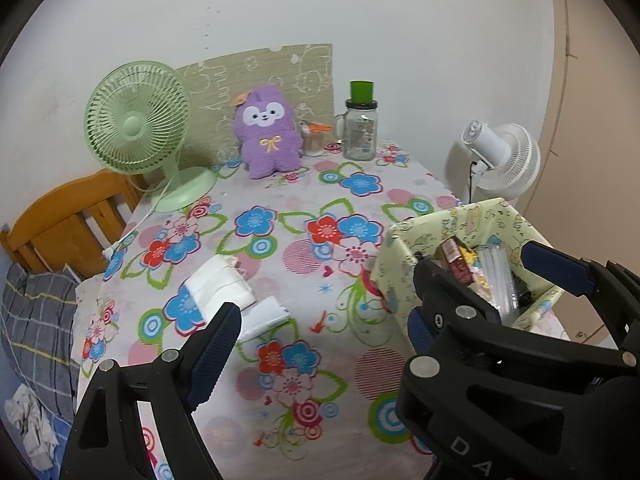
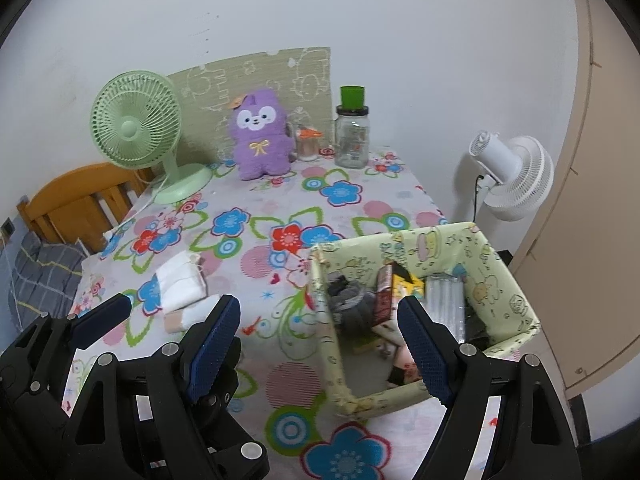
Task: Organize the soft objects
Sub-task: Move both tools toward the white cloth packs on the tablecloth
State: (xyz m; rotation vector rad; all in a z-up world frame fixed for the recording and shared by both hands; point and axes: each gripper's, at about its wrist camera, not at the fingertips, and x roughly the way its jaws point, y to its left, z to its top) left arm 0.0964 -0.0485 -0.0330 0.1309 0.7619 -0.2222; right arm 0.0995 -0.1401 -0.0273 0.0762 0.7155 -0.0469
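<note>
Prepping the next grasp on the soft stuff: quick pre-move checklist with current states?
1. Left gripper open, nothing between fingers: ok.
2. Right gripper open, empty: ok.
3. White folded cloth lies flat on the table, nothing on top: ok.
4. Fabric bin upright, mouth open: ok.
5. Room left in bin: cannot tell, it already holds packets and a grey item.
6. Purple plush upright at the back, apart from the green fan: ok.
</note>
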